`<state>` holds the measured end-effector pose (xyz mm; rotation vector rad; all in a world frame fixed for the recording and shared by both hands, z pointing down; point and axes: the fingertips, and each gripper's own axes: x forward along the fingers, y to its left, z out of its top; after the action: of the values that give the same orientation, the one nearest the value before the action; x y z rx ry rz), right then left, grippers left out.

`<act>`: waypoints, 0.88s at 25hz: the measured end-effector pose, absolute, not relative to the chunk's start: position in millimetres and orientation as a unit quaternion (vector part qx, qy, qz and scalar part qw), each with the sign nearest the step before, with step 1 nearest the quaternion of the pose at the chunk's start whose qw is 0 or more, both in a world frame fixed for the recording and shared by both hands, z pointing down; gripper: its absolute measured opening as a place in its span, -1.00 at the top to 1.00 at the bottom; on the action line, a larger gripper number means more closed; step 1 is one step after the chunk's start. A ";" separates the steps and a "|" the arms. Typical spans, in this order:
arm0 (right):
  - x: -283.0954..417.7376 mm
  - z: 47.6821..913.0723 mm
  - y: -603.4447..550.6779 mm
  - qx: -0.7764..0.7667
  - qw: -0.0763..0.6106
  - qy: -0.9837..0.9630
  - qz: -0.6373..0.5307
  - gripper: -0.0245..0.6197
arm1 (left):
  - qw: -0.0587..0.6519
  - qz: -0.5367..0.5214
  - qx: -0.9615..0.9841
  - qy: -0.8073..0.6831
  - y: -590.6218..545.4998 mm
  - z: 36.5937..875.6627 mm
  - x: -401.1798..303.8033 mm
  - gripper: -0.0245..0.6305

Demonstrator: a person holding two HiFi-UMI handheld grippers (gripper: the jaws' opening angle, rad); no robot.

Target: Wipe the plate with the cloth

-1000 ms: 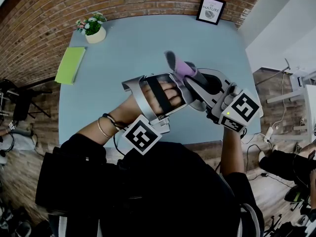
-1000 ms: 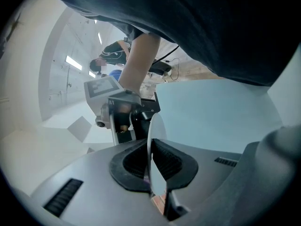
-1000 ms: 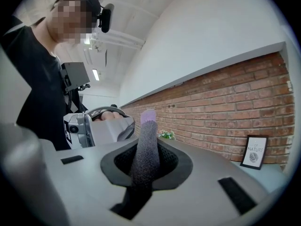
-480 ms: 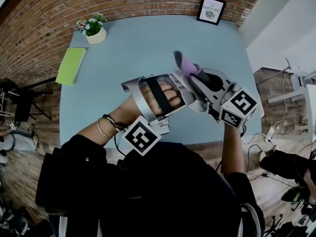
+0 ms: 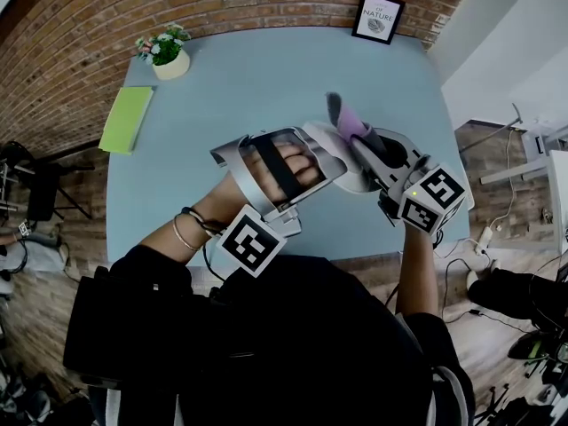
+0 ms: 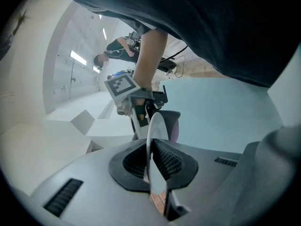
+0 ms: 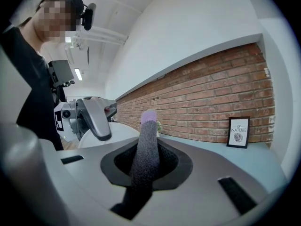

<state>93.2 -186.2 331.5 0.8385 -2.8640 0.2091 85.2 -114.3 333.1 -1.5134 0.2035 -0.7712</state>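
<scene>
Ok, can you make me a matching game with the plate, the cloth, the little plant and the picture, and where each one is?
Things:
1. plate
2. cloth
3. potted plant
4. framed picture

Places:
A. far left corner of the table
B. clamped in the right gripper
C. far right corner of the table, against the brick wall
D. clamped in the left gripper

Pairs: 1-D, 2-B, 3-A, 4-C.

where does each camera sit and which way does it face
Head view: on the head, steeply down at the table; arms, torso show.
Left gripper view: on the left gripper, along jaws shut on the plate; right forearm shows.
Right gripper view: on the right gripper, past the cloth toward the brick wall; torso shows.
All three share the plate.
</scene>
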 end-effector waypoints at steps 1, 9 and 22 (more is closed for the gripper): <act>94.4 331.5 -185.0 0.282 0.072 -0.954 0.072 0.80 | 0.654 -0.342 -0.668 0.093 -116.0 333.3 84.0 0.85; 99.5 326.1 -170.2 0.291 0.045 -0.952 0.085 0.80 | 0.634 -0.349 -0.680 0.115 -122.1 335.3 79.7 0.85; 99.7 303.5 -147.9 0.302 0.000 -0.951 0.075 0.80 | 0.582 -0.356 -0.715 0.153 -134.6 344.3 76.8 0.85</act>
<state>99.7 -147.9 303.5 0.9473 -2.9859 0.2346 76.8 -134.6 344.3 -1.6702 0.3568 -0.8309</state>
